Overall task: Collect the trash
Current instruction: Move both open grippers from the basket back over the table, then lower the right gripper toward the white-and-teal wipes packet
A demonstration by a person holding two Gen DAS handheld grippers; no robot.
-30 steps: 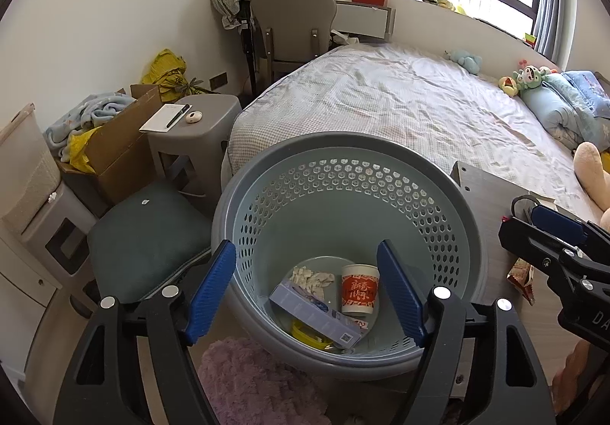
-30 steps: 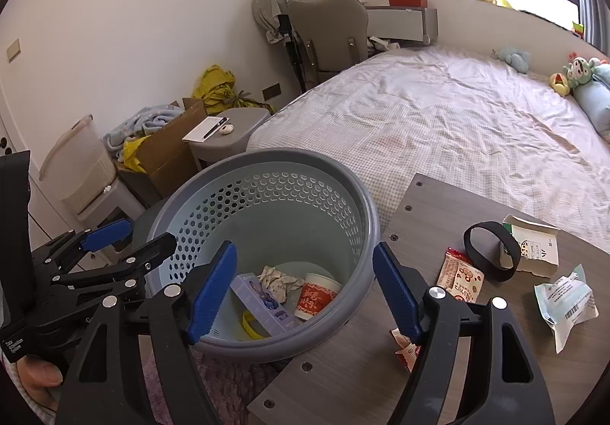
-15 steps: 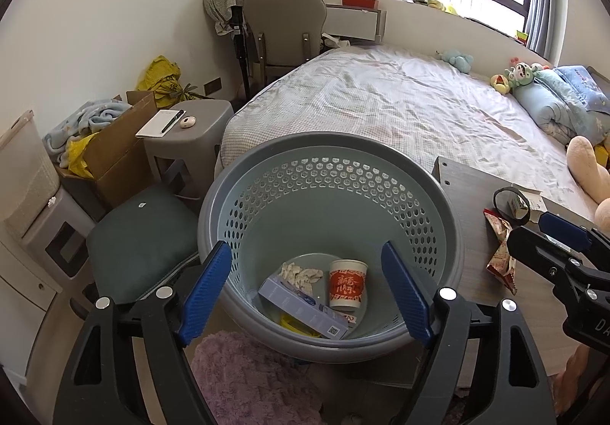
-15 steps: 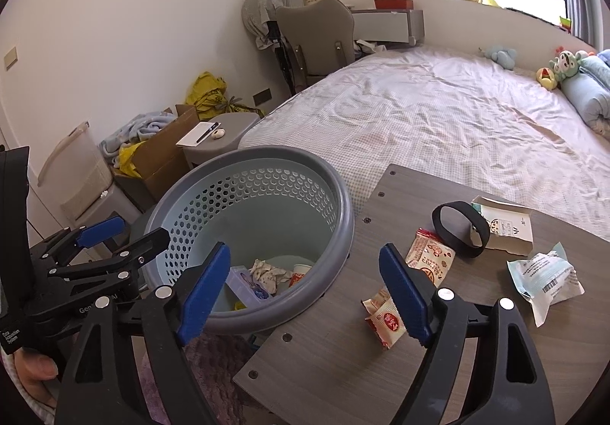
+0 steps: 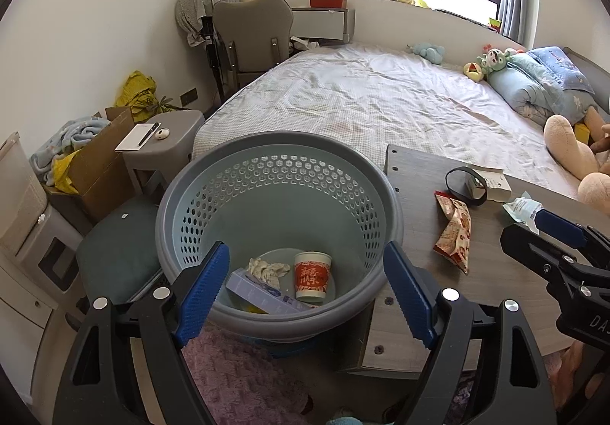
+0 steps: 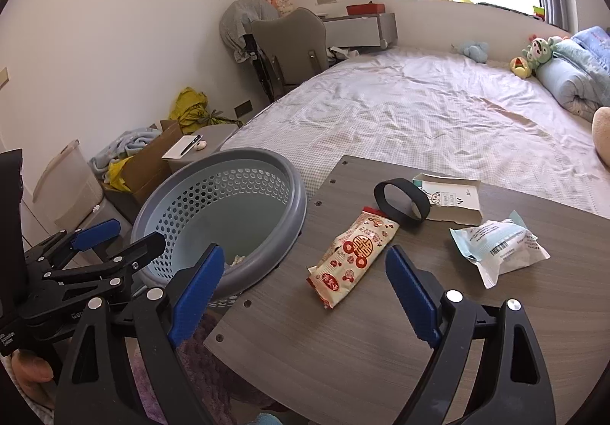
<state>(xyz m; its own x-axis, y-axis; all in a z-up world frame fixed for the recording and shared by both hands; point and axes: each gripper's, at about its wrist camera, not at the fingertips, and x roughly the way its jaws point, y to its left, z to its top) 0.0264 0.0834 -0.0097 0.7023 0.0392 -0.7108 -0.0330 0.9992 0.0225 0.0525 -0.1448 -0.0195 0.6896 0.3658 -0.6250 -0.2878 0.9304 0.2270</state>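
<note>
A grey perforated basket (image 5: 278,142) stands beside a wooden table (image 6: 343,329). In it lie a red paper cup (image 5: 312,276), a crumpled tissue (image 5: 267,266) and a purple box (image 5: 263,293). My left gripper (image 5: 305,249) hovers over the basket's near rim, its jaws opening with nothing between them. On the table lie a red-and-cream snack packet (image 6: 352,249), a black band (image 6: 400,202), a white carton (image 6: 453,200) and a plastic-wrapped packet (image 6: 499,245). My right gripper (image 6: 304,252) is above the table's left edge, just short of the snack packet. Its jaws are opening and hold nothing.
A bed (image 5: 381,100) with soft toys fills the space behind the table. Left of the basket are a grey stool (image 5: 167,142), a cardboard box (image 5: 99,161) and a green cushion (image 5: 114,253). A pink rug (image 5: 236,379) lies below the basket.
Both grippers have moved to the right, from over the basket toward the table. More of the table and its litter now shows. Both pairs of jaws stand wider.
</note>
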